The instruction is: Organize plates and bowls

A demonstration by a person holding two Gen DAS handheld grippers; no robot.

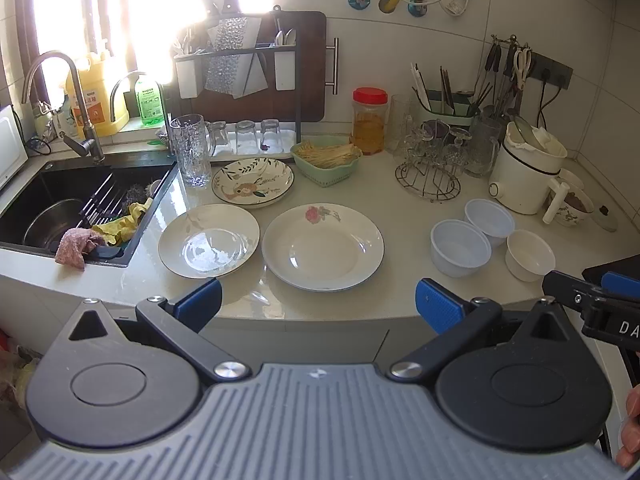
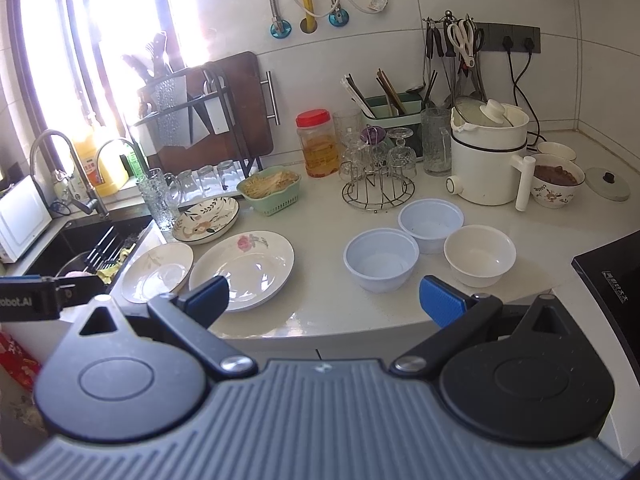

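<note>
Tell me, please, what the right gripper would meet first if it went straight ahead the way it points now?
Most likely the nearest pale blue bowl: the open right gripper points at the counter edge just before it. Depth is unclear; the white bowl sits slightly right.

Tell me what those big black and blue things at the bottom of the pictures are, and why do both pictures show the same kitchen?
They are two grabbing tools, one in each of a person's hands. Each carries a camera looking out along its fingers, so each picture comes from one tool. The left gripper and the right gripper are both open and hold nothing. On the counter lie three plates: a rose plate, a plain plate beside the sink, and a patterned plate behind them. To the right stand three small bowls: two bluish bowls and a white bowl.
</note>
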